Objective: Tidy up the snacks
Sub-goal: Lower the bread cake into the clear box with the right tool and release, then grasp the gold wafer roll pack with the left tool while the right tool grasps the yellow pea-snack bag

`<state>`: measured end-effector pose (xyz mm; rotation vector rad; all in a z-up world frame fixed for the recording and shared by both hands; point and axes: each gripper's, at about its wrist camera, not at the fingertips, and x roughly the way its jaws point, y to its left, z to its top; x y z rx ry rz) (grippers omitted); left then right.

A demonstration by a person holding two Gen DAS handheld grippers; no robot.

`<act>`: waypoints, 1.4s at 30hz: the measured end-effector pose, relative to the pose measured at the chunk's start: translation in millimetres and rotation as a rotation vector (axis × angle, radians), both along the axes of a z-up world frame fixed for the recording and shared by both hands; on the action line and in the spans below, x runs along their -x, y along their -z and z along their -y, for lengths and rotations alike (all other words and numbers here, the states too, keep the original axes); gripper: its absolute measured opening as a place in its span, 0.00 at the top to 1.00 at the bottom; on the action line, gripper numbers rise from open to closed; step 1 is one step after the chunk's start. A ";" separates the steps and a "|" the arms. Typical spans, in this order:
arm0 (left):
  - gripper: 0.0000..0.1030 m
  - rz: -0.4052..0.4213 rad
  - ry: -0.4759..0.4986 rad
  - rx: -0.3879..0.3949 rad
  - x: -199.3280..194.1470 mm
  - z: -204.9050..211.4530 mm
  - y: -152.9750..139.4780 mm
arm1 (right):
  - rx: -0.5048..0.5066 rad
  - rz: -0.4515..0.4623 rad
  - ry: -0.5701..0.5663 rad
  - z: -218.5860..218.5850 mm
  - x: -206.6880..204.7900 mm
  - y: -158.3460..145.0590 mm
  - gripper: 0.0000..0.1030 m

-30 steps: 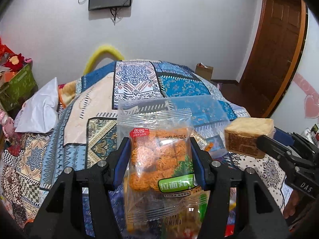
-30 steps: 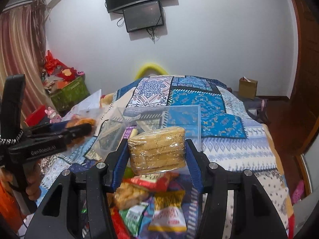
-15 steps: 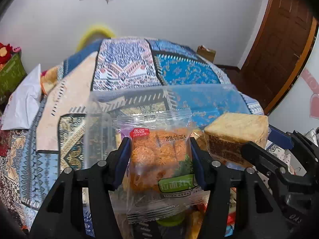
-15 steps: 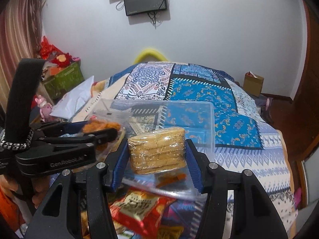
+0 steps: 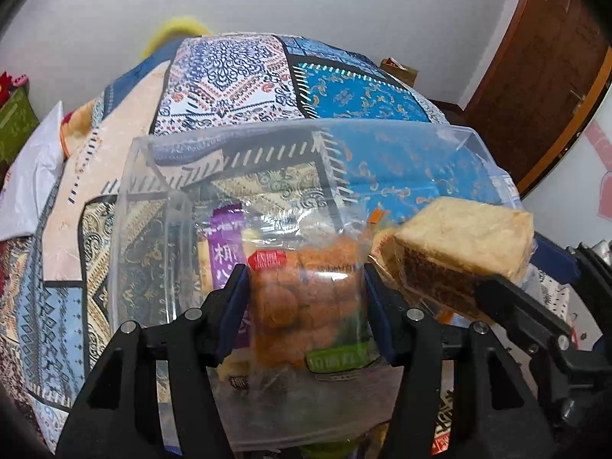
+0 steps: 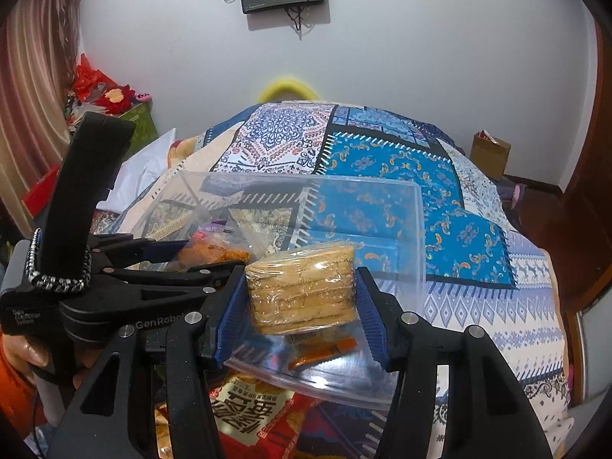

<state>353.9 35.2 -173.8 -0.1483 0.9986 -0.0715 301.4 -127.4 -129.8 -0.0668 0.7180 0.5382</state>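
Observation:
My left gripper (image 5: 306,306) is shut on a clear packet of orange noodle snacks (image 5: 306,302) and holds it over the near part of a clear plastic box (image 5: 160,176) on the quilted bed. A purple packet (image 5: 223,252) lies in the box. My right gripper (image 6: 300,298) is shut on a wrapped stack of tan biscuits (image 6: 302,287), held over the box's (image 6: 417,229) near edge. The biscuit pack (image 5: 459,248) also shows at the right of the left wrist view, and the left gripper (image 6: 214,258) at the left of the right wrist view.
Loose snack packets, one a red bag (image 6: 260,413), lie on the patchwork quilt (image 6: 420,176) in front of the box. A white pillow (image 5: 30,176) lies at the left. A cardboard box (image 6: 489,153) and a wooden door (image 5: 554,69) are at the right.
Both grippers have moved forward and down toward the clear box with their snacks still held. The box now fills more of both views.

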 end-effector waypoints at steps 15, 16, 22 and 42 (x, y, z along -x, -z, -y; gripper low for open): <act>0.41 0.097 0.022 -0.078 60.0 1.4 -58.4 | -0.002 -0.010 0.004 17.9 33.2 -18.4 0.44; 0.39 0.104 0.024 -0.087 66.5 1.2 -61.8 | -0.002 -0.003 0.005 20.3 37.9 -21.2 0.44; 0.35 0.131 0.035 -0.139 111.3 -4.5 -75.9 | 0.000 0.029 0.027 34.8 65.5 -32.3 0.35; 0.34 -0.006 -0.016 -0.086 186.1 -43.6 -21.2 | 0.050 -0.151 0.053 58.5 93.0 31.2 0.34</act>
